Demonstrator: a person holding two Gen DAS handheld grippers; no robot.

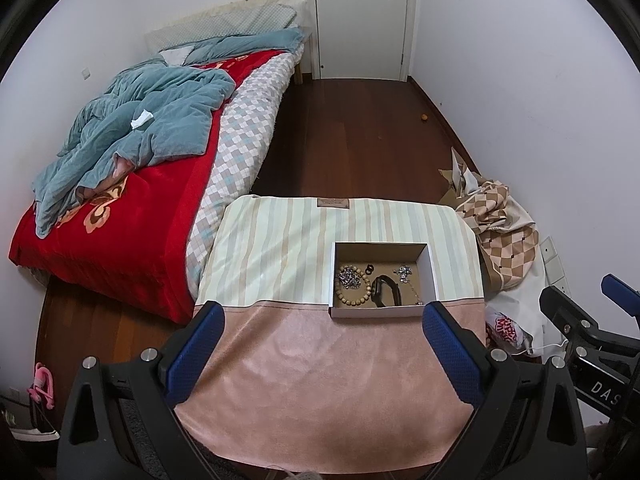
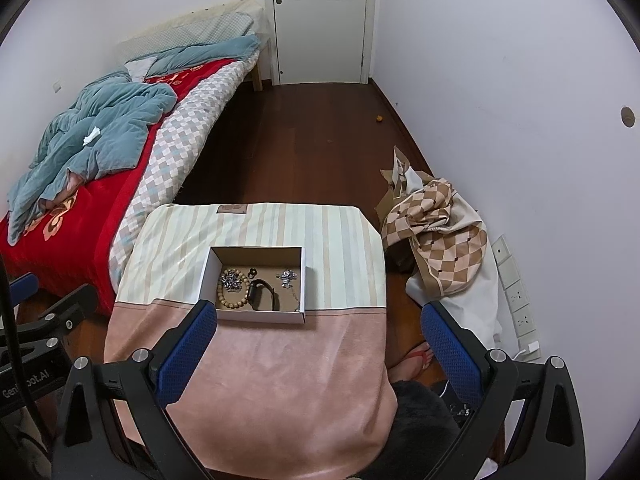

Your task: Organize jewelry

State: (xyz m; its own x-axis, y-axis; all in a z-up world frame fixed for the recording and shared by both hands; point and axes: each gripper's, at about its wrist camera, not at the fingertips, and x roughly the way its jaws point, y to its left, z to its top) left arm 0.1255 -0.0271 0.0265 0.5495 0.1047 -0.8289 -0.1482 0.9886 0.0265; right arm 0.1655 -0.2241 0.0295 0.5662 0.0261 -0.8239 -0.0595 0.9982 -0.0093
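A shallow white cardboard box (image 1: 430,268) (image 2: 210,268) stands on a cloth-covered table (image 1: 304,360) (image 2: 272,368). Inside lie a wooden bead bracelet (image 1: 356,294) (image 2: 230,298), a silver chain cluster (image 1: 349,277) (image 2: 230,281), a black smart band (image 1: 386,291) (image 2: 262,295), a small dark ring (image 1: 368,268) (image 2: 252,271) and a silver necklace with pendant (image 1: 404,272) (image 2: 287,277). My left gripper (image 1: 322,312) is open and empty, above the table just short of the box. My right gripper (image 2: 318,312) is open and empty, near the box's front right.
A bed (image 1: 132,208) (image 2: 80,216) with a red blanket and teal duvet lies left of the table. A checked cloth pile (image 1: 500,224) (image 2: 440,232) lies on the floor at the right by a wall with sockets. A closed door (image 1: 360,16) is at the back.
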